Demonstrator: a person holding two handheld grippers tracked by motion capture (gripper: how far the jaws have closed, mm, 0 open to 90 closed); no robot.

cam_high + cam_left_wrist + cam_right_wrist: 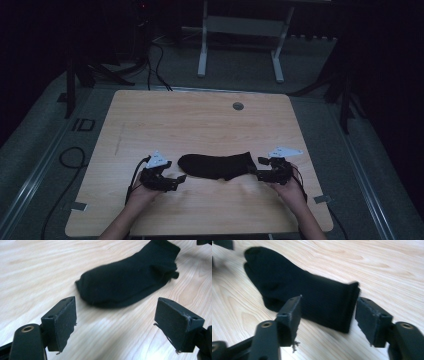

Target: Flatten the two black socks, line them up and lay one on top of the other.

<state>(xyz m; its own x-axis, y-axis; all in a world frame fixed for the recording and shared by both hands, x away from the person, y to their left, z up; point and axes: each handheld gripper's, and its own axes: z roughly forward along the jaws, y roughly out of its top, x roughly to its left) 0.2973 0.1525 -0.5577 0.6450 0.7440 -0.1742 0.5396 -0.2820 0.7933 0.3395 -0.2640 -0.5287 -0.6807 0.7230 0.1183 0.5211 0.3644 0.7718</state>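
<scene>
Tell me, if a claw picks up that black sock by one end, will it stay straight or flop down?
Probably flop: the black sock lies flat and limp on the table, its cuff soft and folded. It looks thin, so likely light. Its knit surface should grip the pads rather than slip, and it won't roll.

The sock (130, 277) is matt black ribbed knit cloth; the counter (190, 120) is smooth, pale wood-grain laminate.

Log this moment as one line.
sock: flat on table | left tool: open, short of toe | right tool: open at cuff, no grip
</scene>
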